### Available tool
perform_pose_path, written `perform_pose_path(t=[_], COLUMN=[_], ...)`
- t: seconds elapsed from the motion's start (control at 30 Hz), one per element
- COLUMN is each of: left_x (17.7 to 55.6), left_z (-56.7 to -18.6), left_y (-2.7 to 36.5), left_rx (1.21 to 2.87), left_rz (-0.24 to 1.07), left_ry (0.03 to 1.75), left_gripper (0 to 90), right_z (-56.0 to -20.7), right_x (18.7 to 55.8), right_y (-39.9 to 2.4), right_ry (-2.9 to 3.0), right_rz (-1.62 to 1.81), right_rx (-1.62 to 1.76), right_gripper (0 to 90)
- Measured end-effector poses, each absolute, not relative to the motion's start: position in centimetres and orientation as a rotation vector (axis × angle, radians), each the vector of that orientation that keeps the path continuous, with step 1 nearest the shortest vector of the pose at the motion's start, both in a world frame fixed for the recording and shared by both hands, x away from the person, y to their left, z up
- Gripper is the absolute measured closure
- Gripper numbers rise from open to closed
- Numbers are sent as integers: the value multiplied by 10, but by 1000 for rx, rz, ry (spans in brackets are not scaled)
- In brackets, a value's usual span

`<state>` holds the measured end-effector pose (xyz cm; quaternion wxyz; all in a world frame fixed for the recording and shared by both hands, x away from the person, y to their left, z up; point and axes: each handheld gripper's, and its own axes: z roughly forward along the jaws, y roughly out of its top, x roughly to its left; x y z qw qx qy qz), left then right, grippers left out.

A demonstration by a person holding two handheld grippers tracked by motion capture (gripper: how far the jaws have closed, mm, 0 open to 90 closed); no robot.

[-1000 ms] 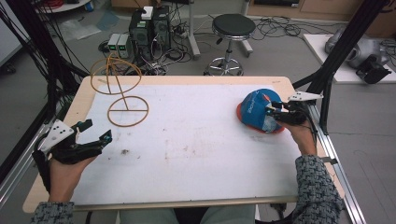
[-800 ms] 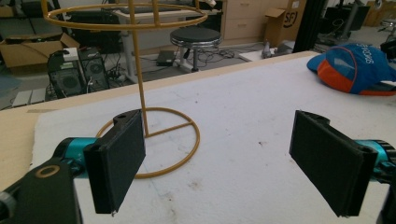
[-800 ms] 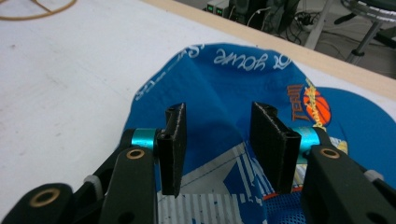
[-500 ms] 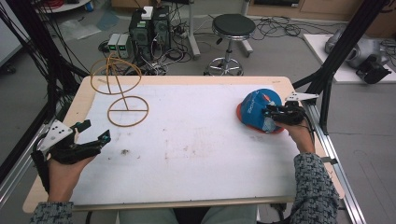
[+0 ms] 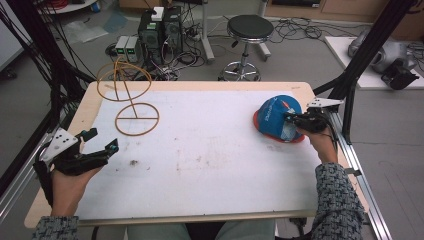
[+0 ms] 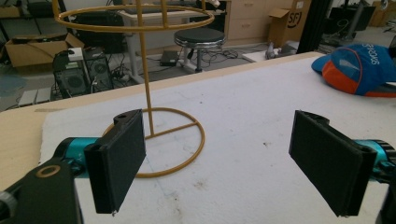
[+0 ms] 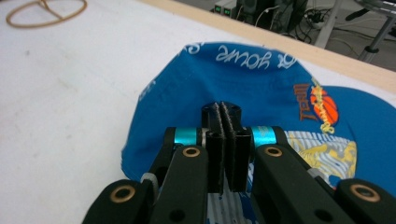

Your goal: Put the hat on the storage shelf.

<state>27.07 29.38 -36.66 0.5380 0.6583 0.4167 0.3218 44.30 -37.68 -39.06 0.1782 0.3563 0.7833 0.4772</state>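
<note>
A blue cap (image 5: pixel 272 117) with an orange brim lies at the table's right side. My right gripper (image 5: pixel 291 120) sits at its right edge; in the right gripper view its jaws (image 7: pixel 222 112) are pressed together over the blue crown (image 7: pixel 243 79), shut on the cap's fabric. A yellow wire stand (image 5: pixel 131 100), with a ring base and a ring on top, stands at the far left. My left gripper (image 5: pixel 102 140) hovers open near the left edge, with nothing between its pads (image 6: pixel 119 163). It faces the stand (image 6: pixel 148 93), and the cap (image 6: pixel 359 70) shows far off.
A white mat (image 5: pixel 210 150) covers most of the wooden table. Black frame posts (image 5: pixel 350 90) stand close by the table's right and left edges. A stool (image 5: pixel 248 30) and computer cases (image 5: pixel 160 30) sit on the floor beyond the far edge.
My right gripper has edged slightly left on the cap. The left gripper and the stand have stayed about where they were.
</note>
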Motion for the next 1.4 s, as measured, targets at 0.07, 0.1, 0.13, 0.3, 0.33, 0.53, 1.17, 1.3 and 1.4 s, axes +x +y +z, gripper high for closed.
perform_pose_path(t=[0.07, 0.1, 0.13, 0.3, 0.33, 0.53, 1.17, 1.3, 1.4], left_x=[271, 272, 272, 272, 272, 271, 266, 265, 264], left_z=[-367, -368, -368, -366, -366, -364, -355, -353, -352], left_y=[294, 294, 294, 292, 293, 295, 298, 300, 300], left_rx=[1568, 1565, 1569, 1572, 1568, 1561, 1537, 1530, 1524], left_rz=[765, 761, 761, 761, 760, 765, 777, 778, 780], left_ry=[994, 997, 994, 983, 985, 980, 966, 963, 965], left_gripper=[188, 188, 188, 189, 189, 189, 189, 189, 189], right_z=[-385, -383, -379, -360, -358, -337, -290, -280, -276], right_x=[441, 441, 439, 438, 438, 437, 448, 451, 453], right_y=[-375, -374, -371, -359, -357, -338, -286, -271, -264], right_ry=[2195, 2193, 2185, 2176, 2170, 2112, 1913, 1892, 1886], right_rz=[1384, 1389, 1395, 1401, 1409, 1483, 1782, 1794, 1806], right_rx=[1014, 1011, 1009, 995, 991, 961, 1026, 1013, 1014], right_gripper=[888, 888, 888, 889, 889, 890, 890, 890, 890])
